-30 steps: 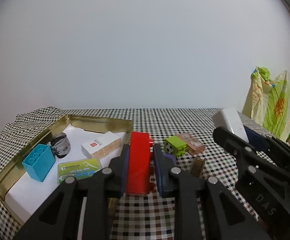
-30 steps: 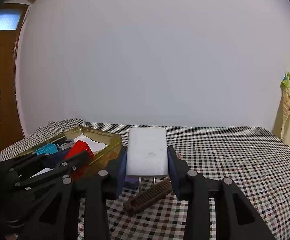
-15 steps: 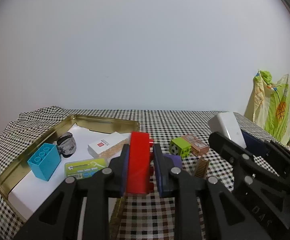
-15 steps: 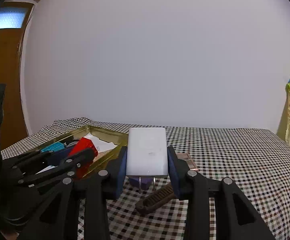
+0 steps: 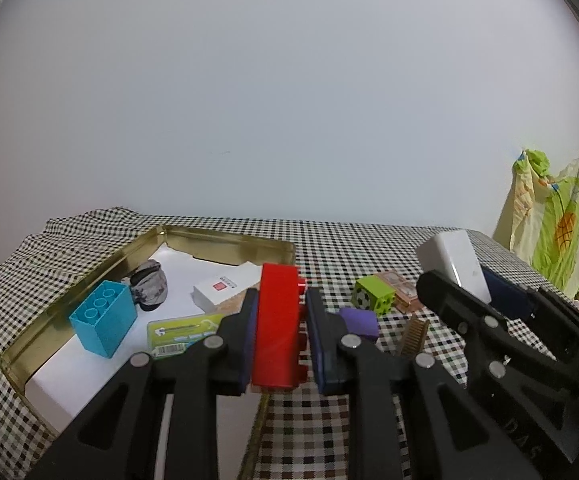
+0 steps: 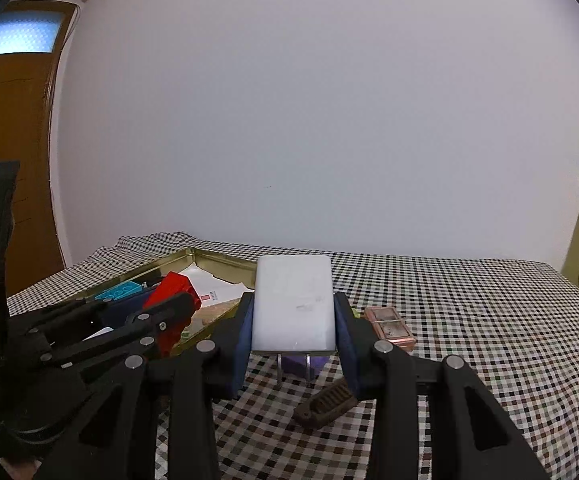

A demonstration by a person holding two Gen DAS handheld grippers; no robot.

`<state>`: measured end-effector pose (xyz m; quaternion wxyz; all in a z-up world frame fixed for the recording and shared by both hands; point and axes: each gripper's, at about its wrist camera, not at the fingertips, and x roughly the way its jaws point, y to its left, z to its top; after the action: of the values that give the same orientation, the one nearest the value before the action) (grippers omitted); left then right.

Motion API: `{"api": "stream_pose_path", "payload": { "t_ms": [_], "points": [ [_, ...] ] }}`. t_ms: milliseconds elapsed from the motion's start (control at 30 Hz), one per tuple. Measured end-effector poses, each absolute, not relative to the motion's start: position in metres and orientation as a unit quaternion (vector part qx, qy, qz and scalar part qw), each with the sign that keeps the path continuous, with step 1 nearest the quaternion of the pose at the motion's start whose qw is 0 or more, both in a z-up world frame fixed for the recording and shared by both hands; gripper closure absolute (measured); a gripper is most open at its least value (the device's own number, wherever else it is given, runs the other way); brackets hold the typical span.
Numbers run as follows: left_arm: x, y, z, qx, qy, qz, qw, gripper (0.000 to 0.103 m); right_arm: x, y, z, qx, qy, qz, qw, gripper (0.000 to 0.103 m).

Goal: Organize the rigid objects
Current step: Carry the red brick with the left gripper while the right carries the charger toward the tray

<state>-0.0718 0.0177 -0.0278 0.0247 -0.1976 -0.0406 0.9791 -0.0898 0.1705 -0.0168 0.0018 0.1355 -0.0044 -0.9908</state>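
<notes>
My left gripper is shut on a red toy brick and holds it above the right rim of the gold tin tray. My right gripper is shut on a white plug-in charger, prongs pointing down, held above the checkered tablecloth. The right gripper and charger also show at the right of the left wrist view. The red brick and the left gripper show at the left of the right wrist view.
In the tray lie a blue brick, a grey pouch, a white box and a green card. On the cloth lie a green cube, a purple block, a brown comb and a pink palette.
Both grippers have risen slightly and drawn back with their objects held; the tray and table objects now sit a little farther off. The grips are unchanged.
</notes>
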Motion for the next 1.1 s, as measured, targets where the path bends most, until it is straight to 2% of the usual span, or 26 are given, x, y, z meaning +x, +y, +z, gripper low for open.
{"api": "stream_pose_path", "payload": {
  "t_ms": [1100],
  "points": [
    [-0.064,-0.026,-0.026,-0.189,-0.06,0.98,-0.001,0.082,-0.087,0.158,-0.013,0.149,0.006,-0.987,0.055,0.062]
  ]
}}
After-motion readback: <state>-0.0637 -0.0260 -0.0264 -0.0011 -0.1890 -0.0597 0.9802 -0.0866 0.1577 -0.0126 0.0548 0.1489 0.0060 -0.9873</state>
